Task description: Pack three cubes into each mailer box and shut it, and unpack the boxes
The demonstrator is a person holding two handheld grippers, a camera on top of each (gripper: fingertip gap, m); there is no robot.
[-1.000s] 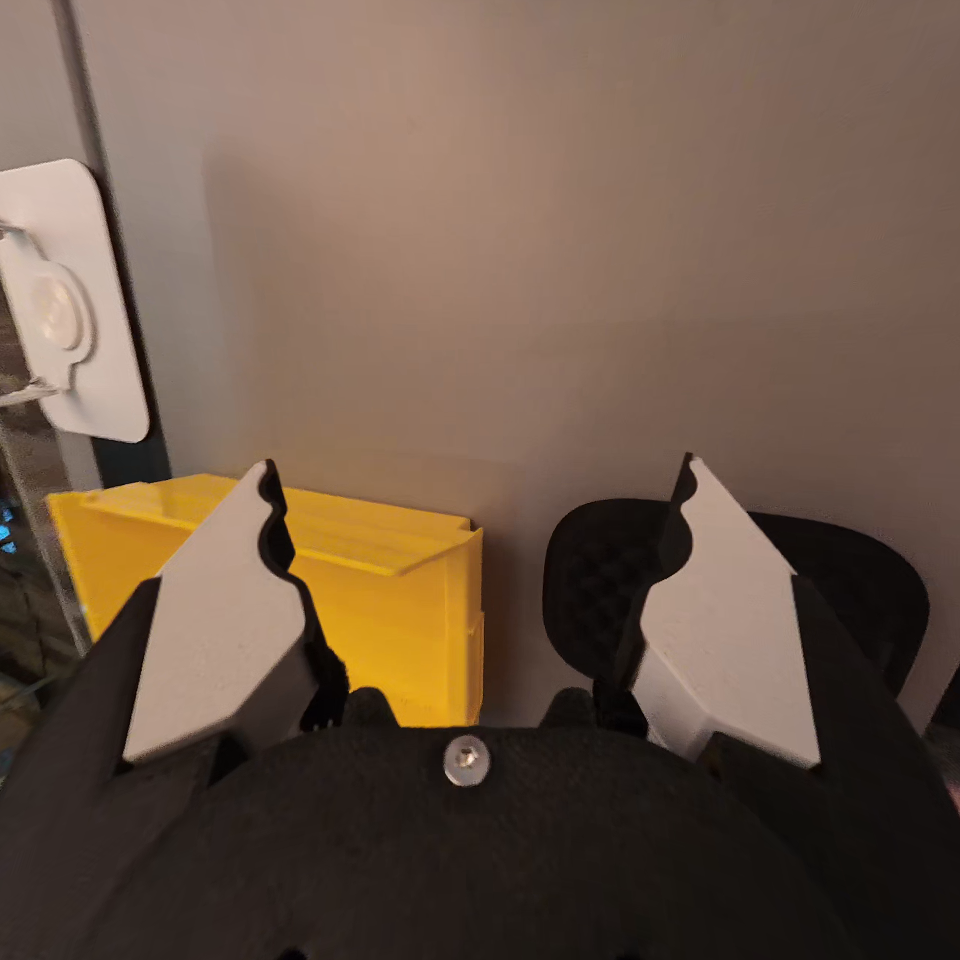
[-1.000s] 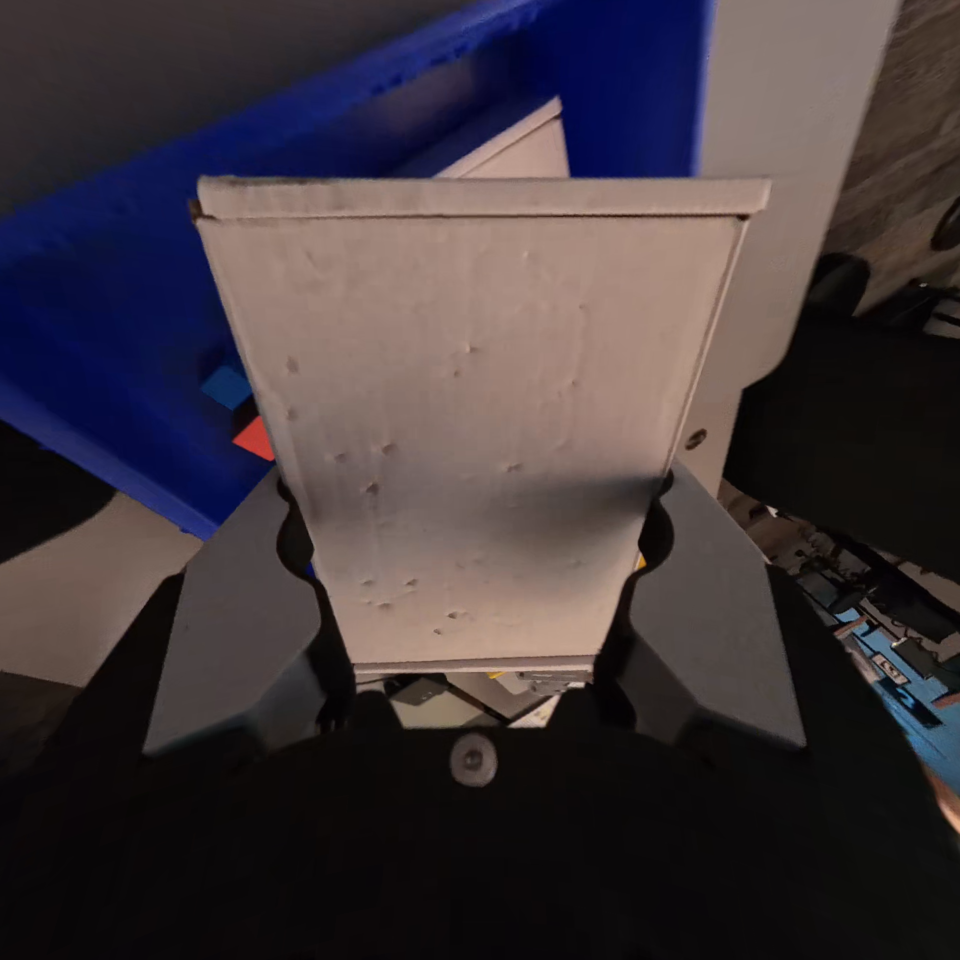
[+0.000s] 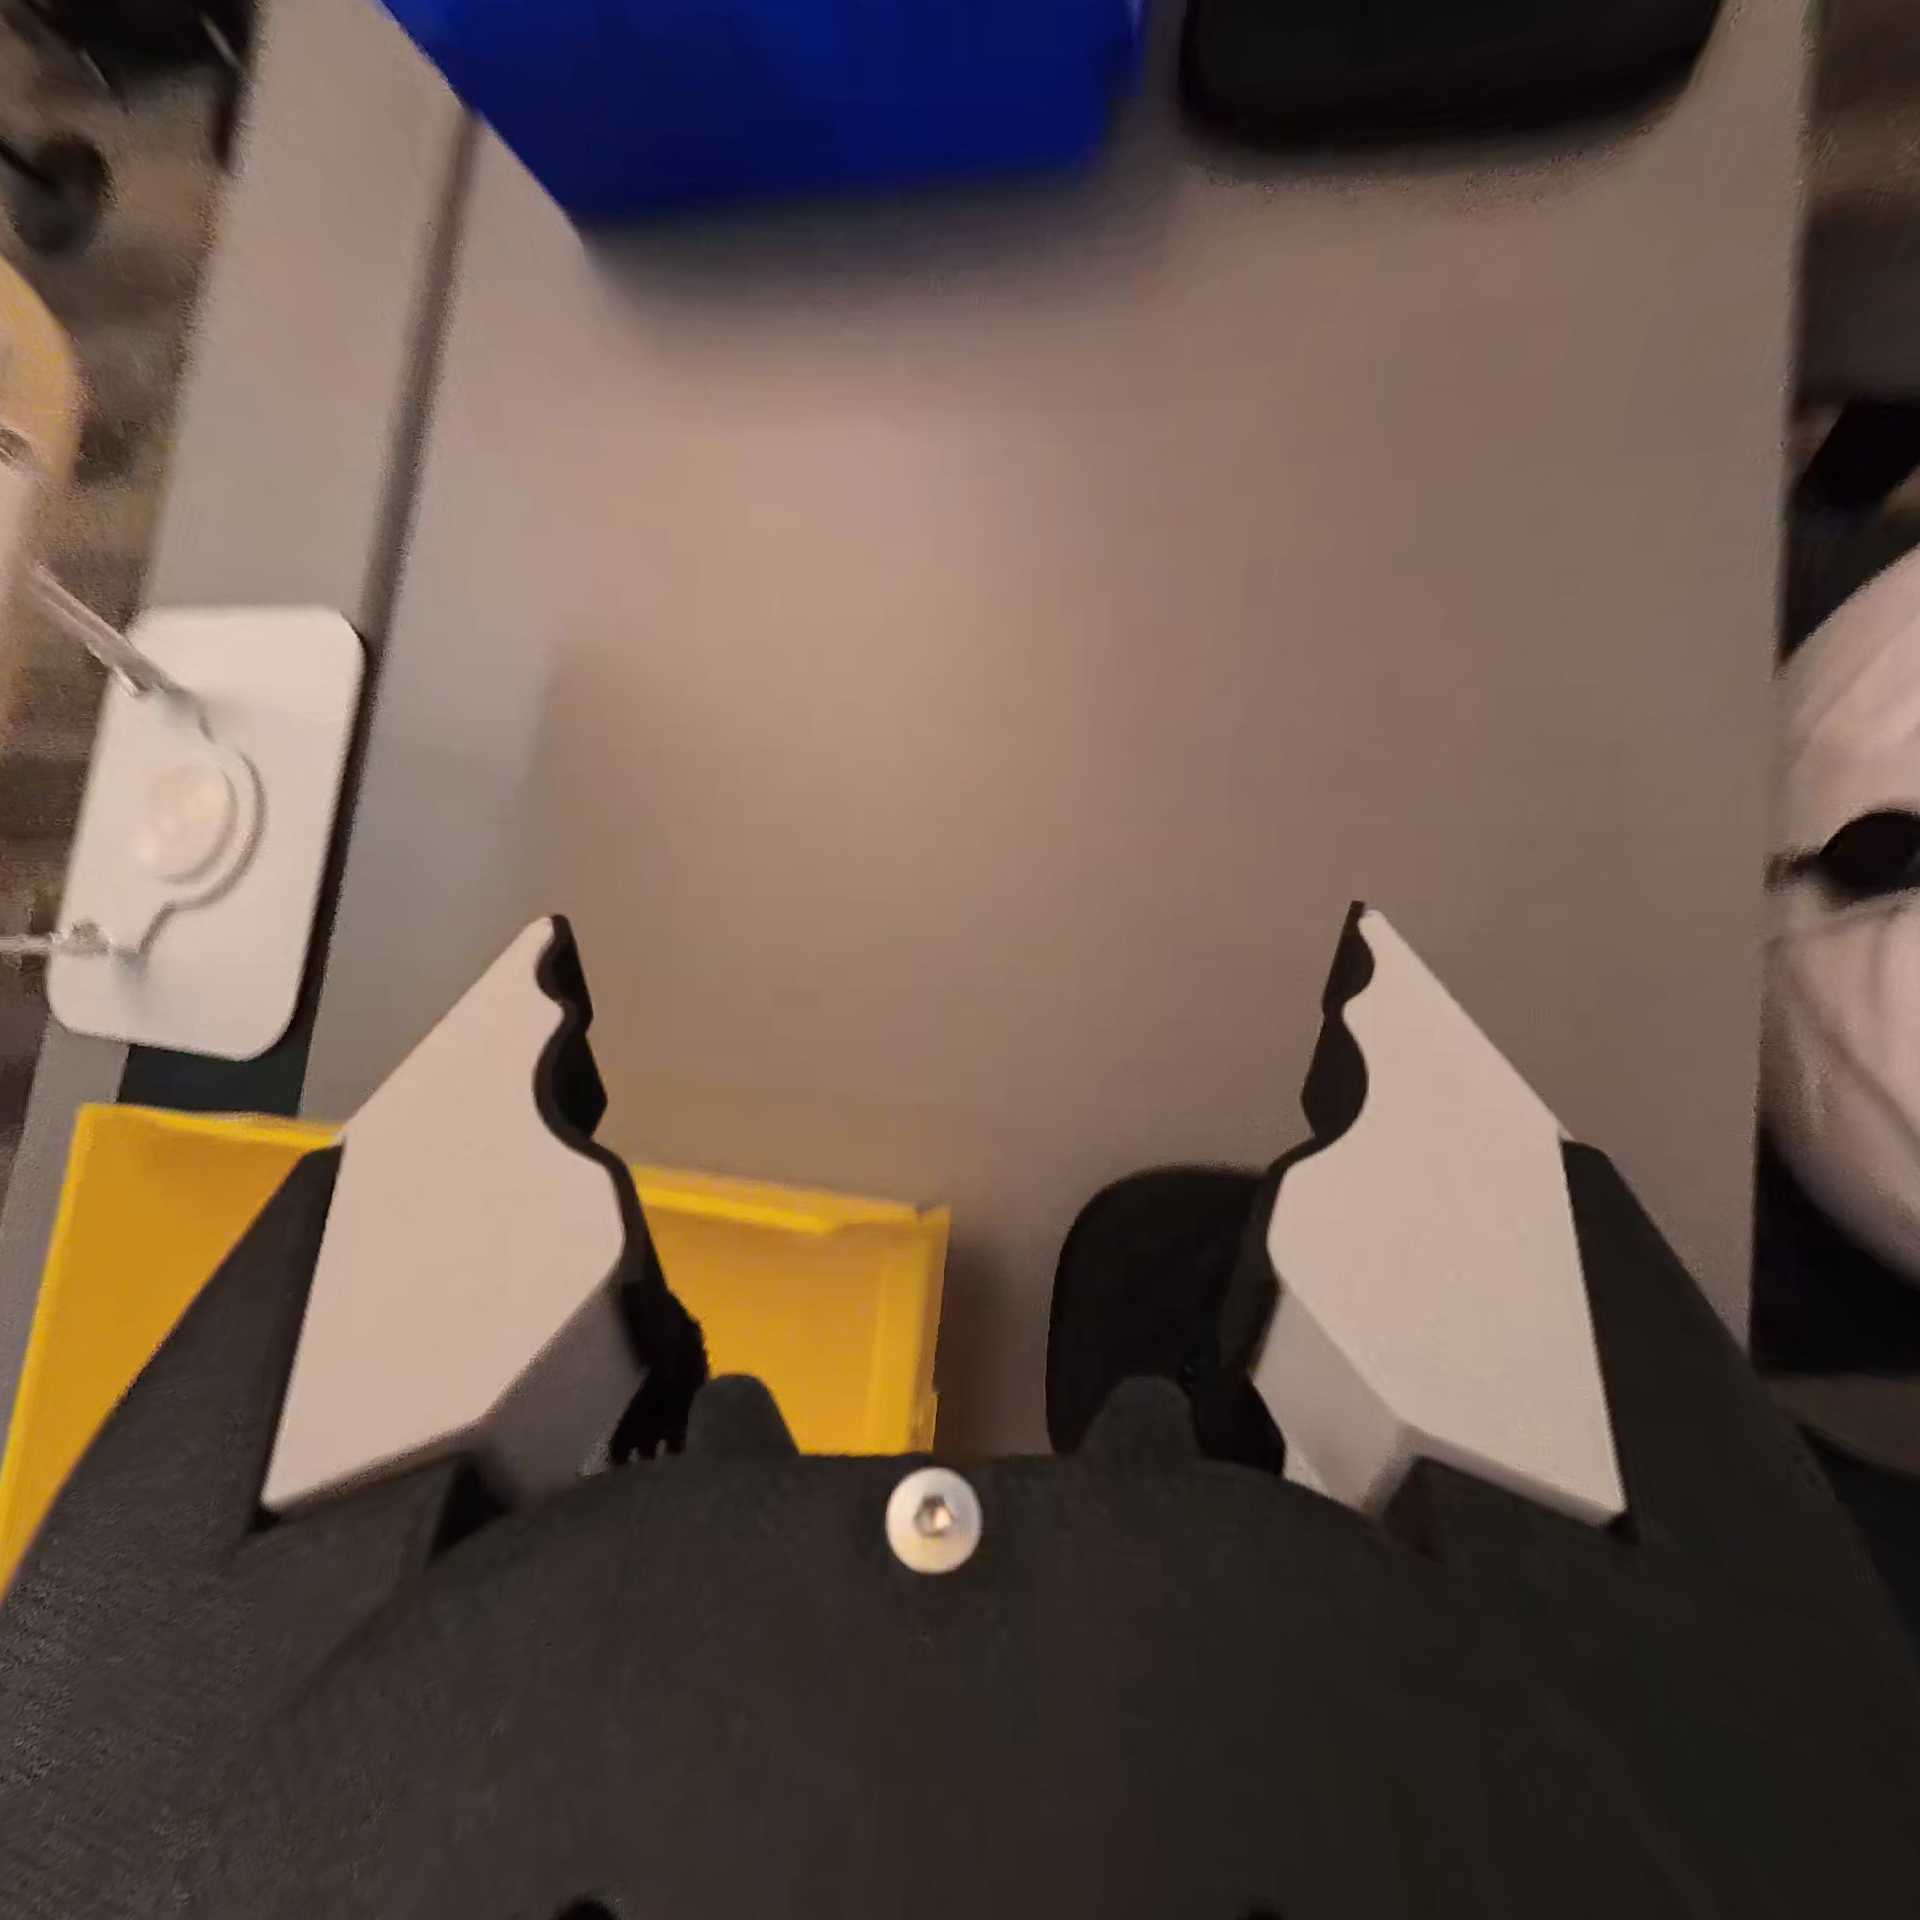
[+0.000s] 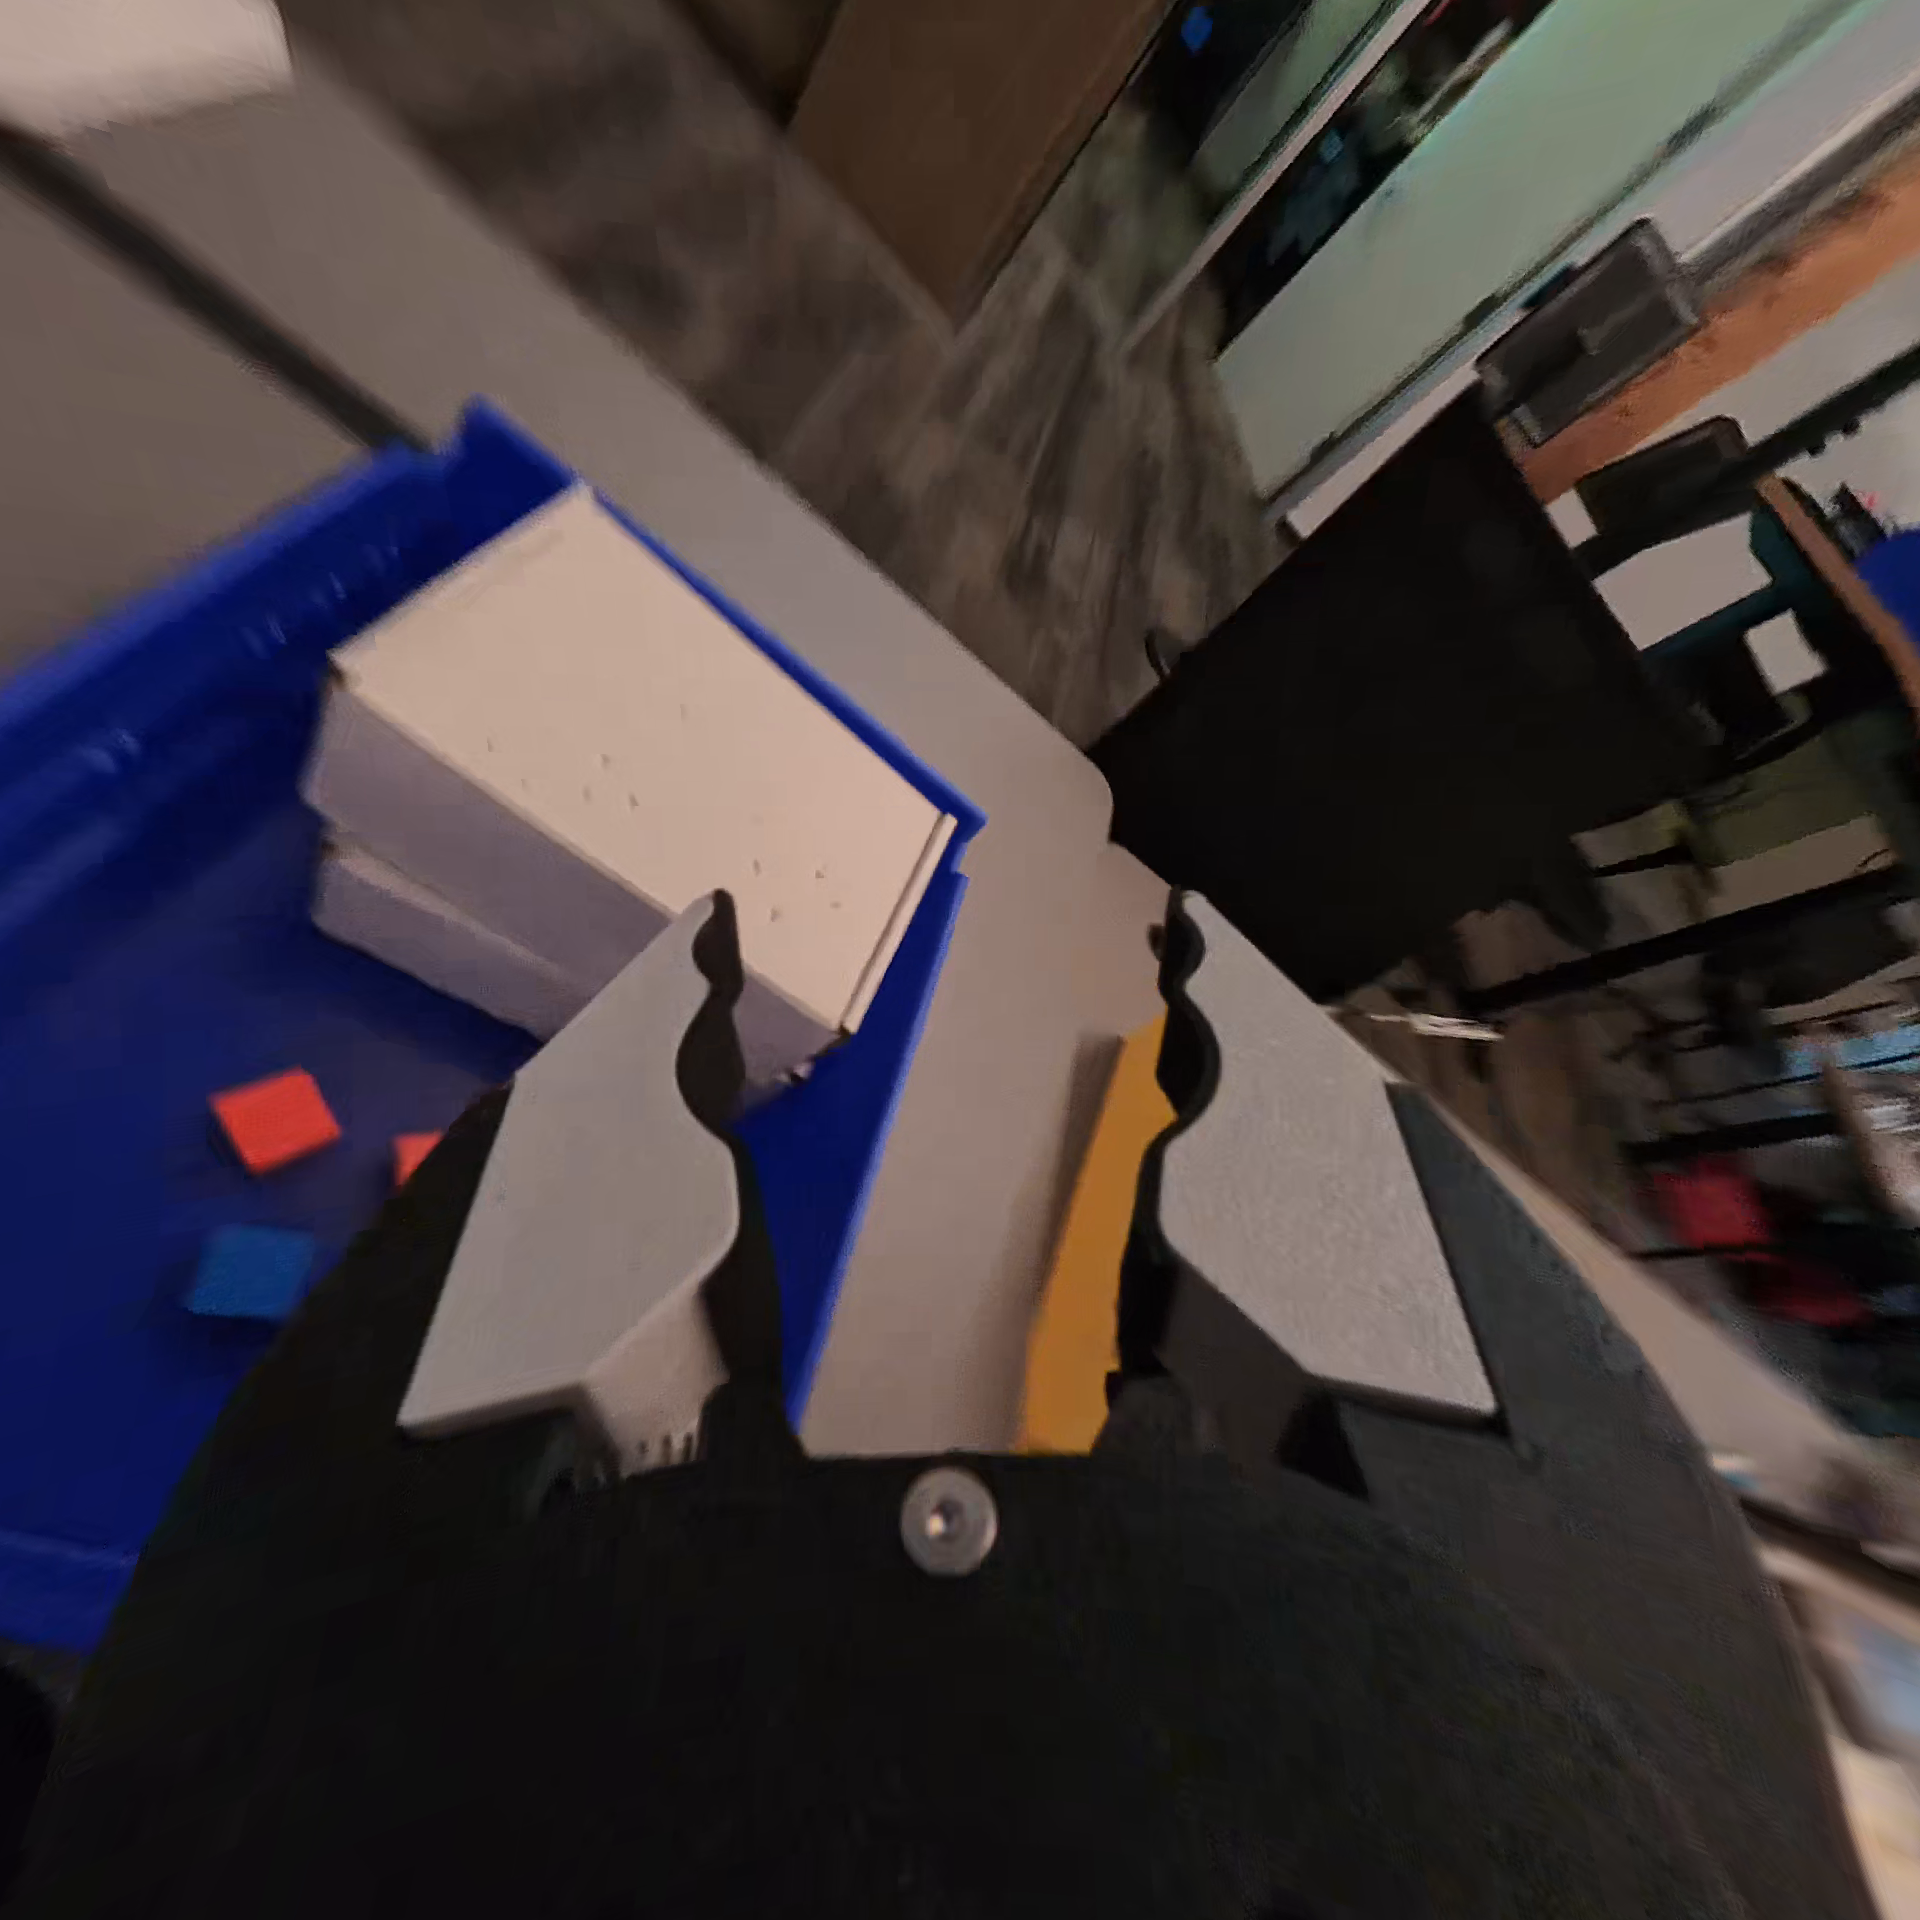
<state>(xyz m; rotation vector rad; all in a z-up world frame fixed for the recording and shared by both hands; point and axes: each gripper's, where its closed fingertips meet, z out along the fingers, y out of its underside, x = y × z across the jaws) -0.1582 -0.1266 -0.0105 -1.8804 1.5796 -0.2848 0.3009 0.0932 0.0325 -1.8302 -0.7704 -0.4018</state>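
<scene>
In the right wrist view a shut white mailer box (image 4: 644,748) lies on top of another white box (image 4: 447,935) in the right end of a blue bin (image 4: 125,1039). Red cubes (image 4: 275,1120) and a blue cube (image 4: 249,1270) lie on the bin floor to the left. My right gripper (image 4: 951,920) is open and empty, just off the bin's right wall over the grey table. My left gripper (image 3: 956,935) is open and empty above bare grey table (image 3: 1039,675). The blue bin (image 3: 769,94) shows blurred at the top of the left wrist view.
A yellow bin (image 3: 790,1309) sits below my left gripper; a yellow edge (image 4: 1091,1247) shows between my right fingers. A black rounded object (image 3: 1143,1278) lies next to the yellow bin. A white bracket (image 3: 197,831) is fixed at the table's left edge. Dark furniture (image 4: 1403,727) stands beyond the table corner. Some 50 cm of space lies between my two pairs of fingers. Measured from the fingertips, the blue cube (image 4: 249,1270) is 15 cm or so from the right gripper and 45 cm from the left.
My right gripper let go of the white mailer box, which now lies in the blue bin on another box, and swung right. My left gripper pulled back, showing more table and the blue bin.
</scene>
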